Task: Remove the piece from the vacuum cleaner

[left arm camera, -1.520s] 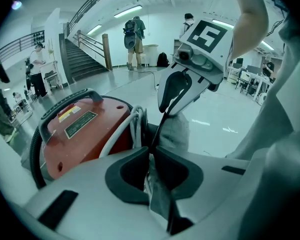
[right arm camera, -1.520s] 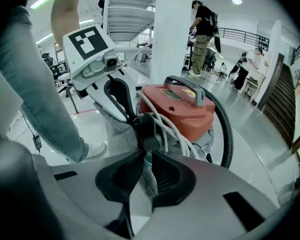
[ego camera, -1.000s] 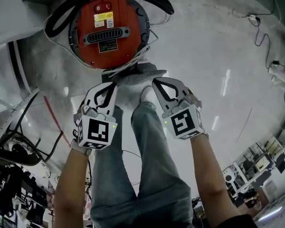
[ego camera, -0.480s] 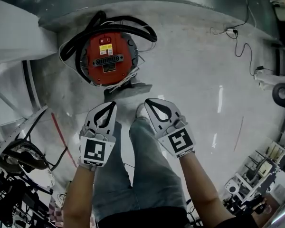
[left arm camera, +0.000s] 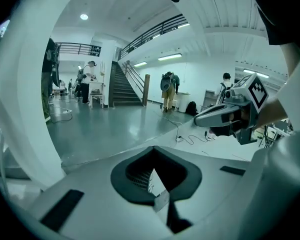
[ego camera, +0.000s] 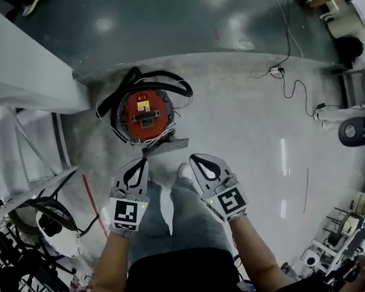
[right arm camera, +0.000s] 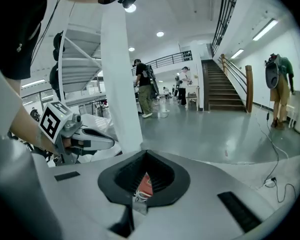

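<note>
- Head view: the red round vacuum cleaner (ego camera: 145, 115) stands on the pale grey concrete floor (ego camera: 243, 120), in front of the person's feet
- A black ribbed hose (ego camera: 164, 76) curls round the far side and the left side of the vacuum cleaner; thin white cable (ego camera: 170, 128) lies against its right edge
- A grey flat wedge-shaped part (ego camera: 165, 146) lies at the near edge of the vacuum cleaner; whether it is joined to the body cannot be told
- Left claw (ego camera: 145, 159): held above the floor, near the vacuum cleaner but not touching it, tips pointing toward it
- Right claw (ego camera: 193, 157): held level with the left claw, apart from it, with the person's blue-jeaned leg (ego camera: 191, 218) and white shoe (ego camera: 184, 171) between the two
- Left gripper view: the two jaws meet at their tips and leave only the dark padded loop behind them; nothing is gripped
- Right gripper view: the jaws are likewise tip to tip and hold nothing; a patch of the red vacuum cleaner shows through the loop, below the jaws and clear of them
- Background in both gripper views: a hall with a dark staircase (right arm camera: 225, 91), a white pillar (right arm camera: 121, 84) and several standing people
</note>
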`<state>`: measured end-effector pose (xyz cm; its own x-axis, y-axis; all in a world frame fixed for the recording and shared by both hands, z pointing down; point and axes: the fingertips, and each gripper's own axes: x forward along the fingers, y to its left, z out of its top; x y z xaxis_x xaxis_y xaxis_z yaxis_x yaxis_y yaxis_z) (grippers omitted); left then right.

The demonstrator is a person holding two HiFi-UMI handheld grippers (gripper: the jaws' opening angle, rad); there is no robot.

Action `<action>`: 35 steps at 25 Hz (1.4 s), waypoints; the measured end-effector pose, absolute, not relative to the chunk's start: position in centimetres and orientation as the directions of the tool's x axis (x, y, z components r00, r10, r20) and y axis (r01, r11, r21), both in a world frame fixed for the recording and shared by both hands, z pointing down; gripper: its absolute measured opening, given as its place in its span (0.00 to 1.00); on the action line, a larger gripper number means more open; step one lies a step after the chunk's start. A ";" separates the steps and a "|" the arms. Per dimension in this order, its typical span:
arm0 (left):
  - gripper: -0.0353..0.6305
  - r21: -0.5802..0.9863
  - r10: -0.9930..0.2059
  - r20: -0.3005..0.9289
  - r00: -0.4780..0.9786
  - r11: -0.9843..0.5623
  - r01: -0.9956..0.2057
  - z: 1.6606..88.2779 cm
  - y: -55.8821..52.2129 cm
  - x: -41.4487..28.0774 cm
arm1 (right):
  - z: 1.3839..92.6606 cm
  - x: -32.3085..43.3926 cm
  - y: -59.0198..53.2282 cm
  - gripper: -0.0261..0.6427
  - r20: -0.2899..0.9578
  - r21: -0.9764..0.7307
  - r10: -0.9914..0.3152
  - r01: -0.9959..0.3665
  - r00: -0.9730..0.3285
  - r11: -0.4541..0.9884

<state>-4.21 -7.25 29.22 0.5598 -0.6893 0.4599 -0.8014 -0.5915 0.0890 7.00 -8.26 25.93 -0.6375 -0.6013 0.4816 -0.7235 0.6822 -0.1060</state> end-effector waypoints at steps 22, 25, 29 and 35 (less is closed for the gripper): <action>0.08 0.041 -0.764 0.248 0.595 -0.605 -0.795 2.8 -8.8 -5.5 | -0.6 5.2 -8.4 0.08 0.287 -0.061 -0.708 -0.750 -0.645 0.658; 0.08 0.028 -0.765 0.237 0.599 -0.611 -0.791 1.3 -9.2 -5.4 | -2.2 5.1 -8.7 0.08 0.264 -0.056 -0.713 -0.749 -0.649 0.661; 0.08 0.009 -0.773 0.224 0.593 -0.607 -0.795 -0.5 -9.9 -5.2 | -4.6 5.0 -9.2 0.08 0.207 -0.041 -0.709 -0.730 -0.674 0.682; 0.08 0.002 -0.780 0.199 0.593 -0.605 -0.797 -2.5 -9.6 -4.2 | -6.2 5.6 -9.4 0.08 0.205 -0.027 -0.702 -0.721 -0.682 0.693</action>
<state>-4.21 -9.62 -2.45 0.5928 -0.7803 0.1992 -0.7965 -0.6046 0.0022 5.63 -9.42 -6.22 -0.6821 -0.7020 0.2045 -0.7209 0.6925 -0.0274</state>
